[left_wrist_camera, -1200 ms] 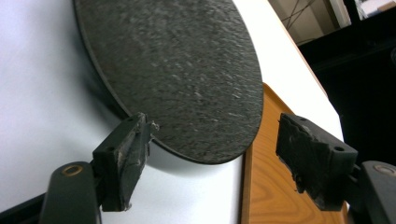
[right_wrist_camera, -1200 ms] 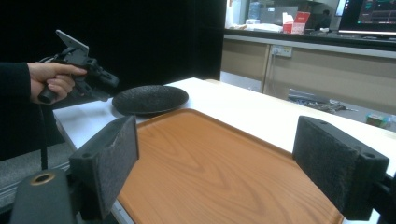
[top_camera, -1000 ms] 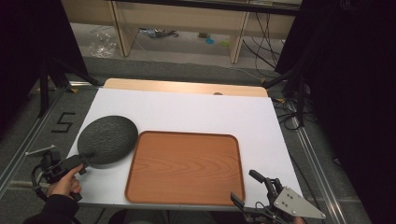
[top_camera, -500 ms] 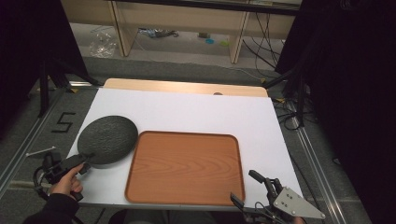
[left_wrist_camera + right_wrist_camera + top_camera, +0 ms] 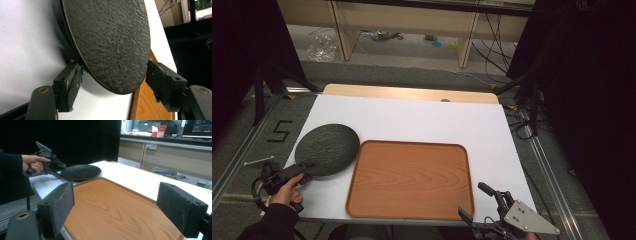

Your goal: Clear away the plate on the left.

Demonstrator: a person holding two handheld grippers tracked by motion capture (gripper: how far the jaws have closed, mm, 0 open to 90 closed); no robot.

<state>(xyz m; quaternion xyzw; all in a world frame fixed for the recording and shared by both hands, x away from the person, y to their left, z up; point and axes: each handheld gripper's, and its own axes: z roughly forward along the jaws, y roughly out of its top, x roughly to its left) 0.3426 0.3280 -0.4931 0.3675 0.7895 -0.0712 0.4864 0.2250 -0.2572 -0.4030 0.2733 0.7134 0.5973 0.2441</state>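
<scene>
Beside rectangular wood-grain tray (image 5: 409, 178) — round, rough-textured black plate (image 5: 328, 148)

Dim, soft overhead light; dark surroundings

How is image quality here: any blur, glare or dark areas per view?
High view: evenly lit white table, black surroundings, soft overall. Left gripper view: the dark plate is sharp enough to show its texture, with a shadow beneath it. Right gripper view: near fingers slightly soft, the wooden tray carries mild sheen, background dark.
</scene>
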